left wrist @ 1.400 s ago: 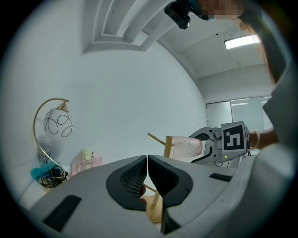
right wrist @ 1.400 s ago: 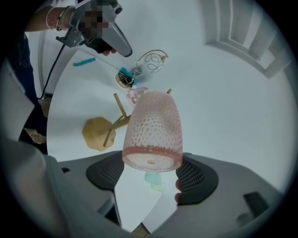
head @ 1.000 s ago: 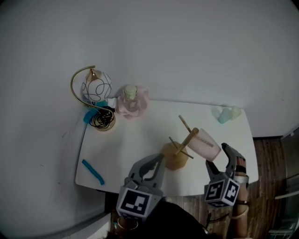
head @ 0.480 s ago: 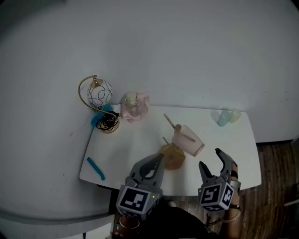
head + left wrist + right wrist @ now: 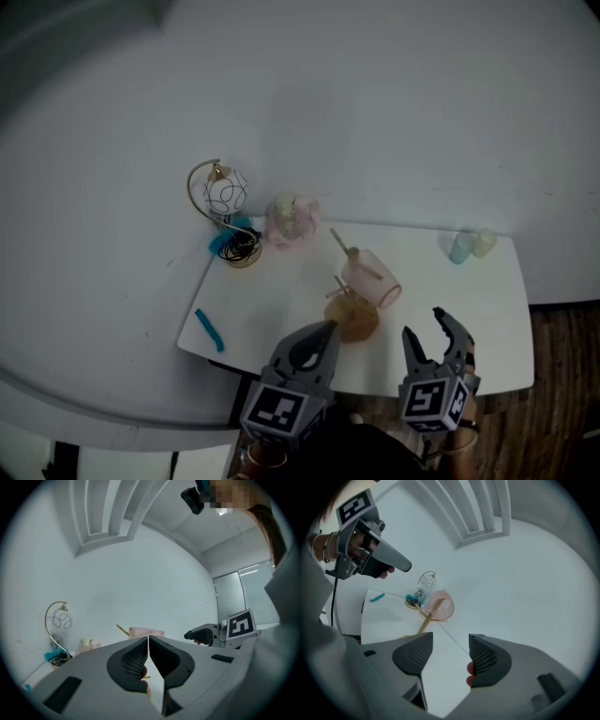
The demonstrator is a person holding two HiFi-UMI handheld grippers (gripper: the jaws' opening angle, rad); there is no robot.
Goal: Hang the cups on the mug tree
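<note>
A pink cup (image 5: 371, 279) hangs tilted on a peg of the wooden mug tree (image 5: 353, 320) near the middle of the white table (image 5: 487, 328). My right gripper (image 5: 424, 324) hovers at the table's front edge, right of the tree and apart from the cup. It is open; its jaws have just been closing with nothing between them. In the right gripper view the cup (image 5: 440, 604) sits ahead, beyond the jaws (image 5: 451, 641). My left gripper (image 5: 326, 328) is shut and empty, just in front of the tree's base. Two small pale cups (image 5: 470, 246) stand at the back right corner.
At the back left stand a gold hoop ornament with a wire ball (image 5: 225, 199) and a pink bottle (image 5: 290, 221). A blue strip (image 5: 209, 330) lies near the front left corner. The white wall rises right behind the table; wood floor (image 5: 562, 375) shows at the right.
My right gripper has let go of the pink cup and pulled back toward the front edge, its jaws narrowing. The cup stays on the tree. The left gripper shifted slightly right.
</note>
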